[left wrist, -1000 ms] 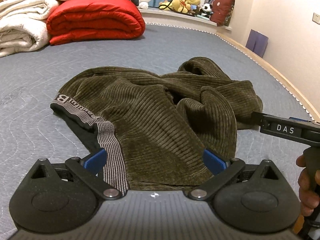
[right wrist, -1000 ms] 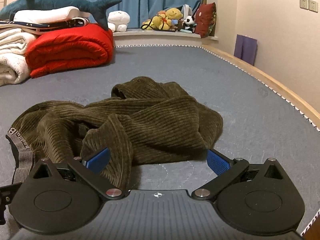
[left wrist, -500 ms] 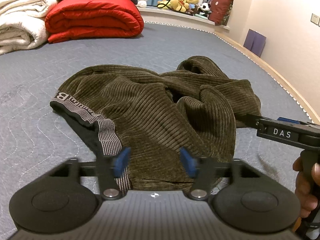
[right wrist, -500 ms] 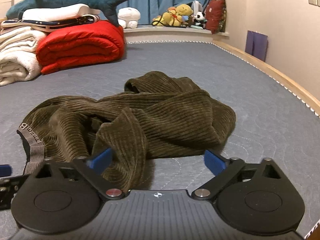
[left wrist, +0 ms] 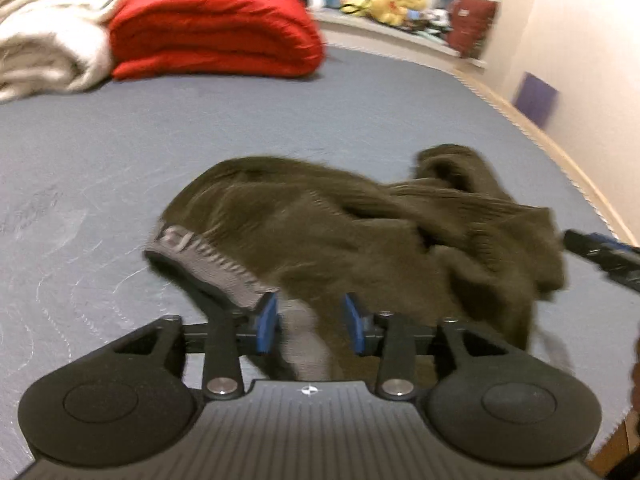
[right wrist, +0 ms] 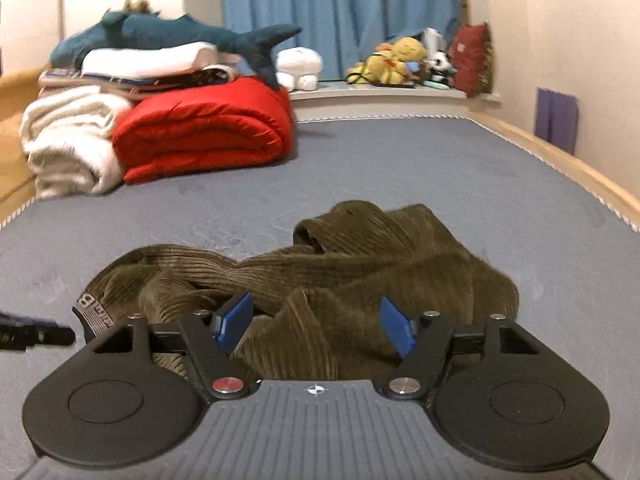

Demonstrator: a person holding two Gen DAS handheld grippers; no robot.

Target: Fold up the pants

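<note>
Left wrist view: the frame is motion-blurred; the pants (left wrist: 360,232), olive-brown corduroy, lie crumpled in a heap on the grey quilted mattress (left wrist: 120,152), directly ahead of the left gripper (left wrist: 310,328); the grey waistband (left wrist: 208,256) runs diagonally from the heap's left edge down to the gripper; its near end, with the adjoining corduroy, sits between the two blue pads (left wrist: 267,322); the jaws stand at a middling width; whether the pads press on the cloth cannot be told through the blur; the tip of the right gripper (left wrist: 600,254) shows at the right edge, just beside the heap's right side; a red folded quilt (left wrist: 216,32) and white blankets (left wrist: 48,36) lie well apart at the far end.

Right wrist view: sharper; the right gripper (right wrist: 316,326) is set low over the near edge of the same heap (right wrist: 360,264); a raised ridge of corduroy stands between its blue pads (right wrist: 234,320); the jaws are fairly wide and closing; a gap shows on both sides of the ridge, so the pads are not yet pressing; the lettered waistband end (right wrist: 90,306) lies to the left; the left gripper's tip (right wrist: 36,334) enters at the left edge, near that waistband; a plush shark (right wrist: 172,34) rests on the stacked bedding beyond.
</note>
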